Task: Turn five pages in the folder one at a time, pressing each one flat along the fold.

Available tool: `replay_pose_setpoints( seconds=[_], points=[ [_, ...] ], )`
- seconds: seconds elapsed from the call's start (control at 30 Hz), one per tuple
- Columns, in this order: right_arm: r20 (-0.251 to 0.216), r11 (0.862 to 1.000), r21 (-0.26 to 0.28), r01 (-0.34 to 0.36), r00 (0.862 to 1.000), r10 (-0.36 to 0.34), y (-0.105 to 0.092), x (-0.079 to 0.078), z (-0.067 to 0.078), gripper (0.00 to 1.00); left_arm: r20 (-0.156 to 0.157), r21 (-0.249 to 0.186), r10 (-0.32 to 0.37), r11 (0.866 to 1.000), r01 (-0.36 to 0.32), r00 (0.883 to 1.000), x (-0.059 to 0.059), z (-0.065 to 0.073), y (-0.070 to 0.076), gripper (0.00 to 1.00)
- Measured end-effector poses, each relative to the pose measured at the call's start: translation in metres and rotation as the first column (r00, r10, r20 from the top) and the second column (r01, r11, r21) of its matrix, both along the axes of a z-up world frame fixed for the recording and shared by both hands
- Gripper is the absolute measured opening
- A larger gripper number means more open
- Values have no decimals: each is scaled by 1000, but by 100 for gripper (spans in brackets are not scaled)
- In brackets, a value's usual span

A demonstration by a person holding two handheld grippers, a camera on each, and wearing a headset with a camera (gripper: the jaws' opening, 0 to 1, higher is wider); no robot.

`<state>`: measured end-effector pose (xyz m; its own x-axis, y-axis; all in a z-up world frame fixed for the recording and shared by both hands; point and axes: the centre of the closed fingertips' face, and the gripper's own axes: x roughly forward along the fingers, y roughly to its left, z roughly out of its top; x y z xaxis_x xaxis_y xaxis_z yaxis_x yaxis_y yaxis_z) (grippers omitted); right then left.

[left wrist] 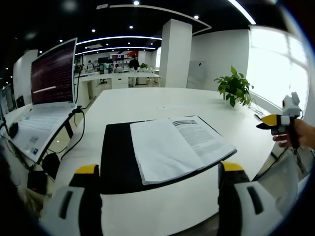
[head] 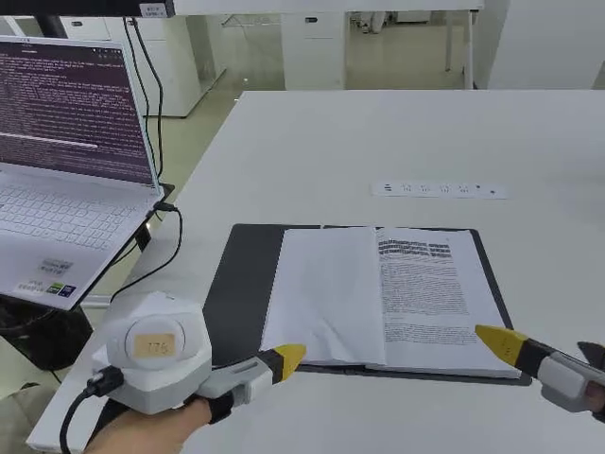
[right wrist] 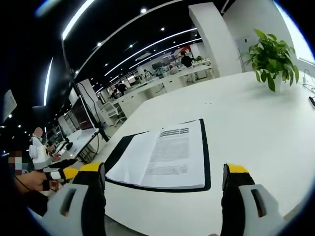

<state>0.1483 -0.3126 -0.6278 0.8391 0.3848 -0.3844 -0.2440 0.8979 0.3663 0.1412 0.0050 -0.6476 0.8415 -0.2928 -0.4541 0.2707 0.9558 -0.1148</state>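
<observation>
A black folder lies open on the white table, with a blank page on the left and a printed page on the right. It also lies ahead in the left gripper view as the folder and in the right gripper view as the folder. My left gripper hovers open just short of the folder's near left edge, its yellow fingertip near the page corner. My right gripper is open off the near right corner, yellow fingertip close to the printed page. Neither touches the paper.
An open laptop with a cable sits on a lower stand at the left. A white strip lies on the table beyond the folder. A potted plant stands at the far table edge. The table's near edge runs just under the grippers.
</observation>
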Motion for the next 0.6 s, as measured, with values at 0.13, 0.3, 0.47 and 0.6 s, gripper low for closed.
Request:
replay_pose_setpoints(
  seconds=[0.13,0.3,0.47,0.6],
  points=[
    [13,999,-33,7,1000,-7,-12,-3,4,100,19,-12,-4,1000,4,1000,-3,10,-8,99],
    [13,999,-35,8,1000,-8,-16,-5,2,100,9,-5,-10,1000,10,1000,-6,10,-14,99],
    [3,999,-49,-7,1000,7,-12,-8,-6,100,4,8,-20,1000,20,1000,-10,7,-16,99],
    [-9,999,-44,-8,1000,8,-12,-9,-10,99,-5,13,-18,1000,18,1000,-12,6,-14,99]
  ],
)
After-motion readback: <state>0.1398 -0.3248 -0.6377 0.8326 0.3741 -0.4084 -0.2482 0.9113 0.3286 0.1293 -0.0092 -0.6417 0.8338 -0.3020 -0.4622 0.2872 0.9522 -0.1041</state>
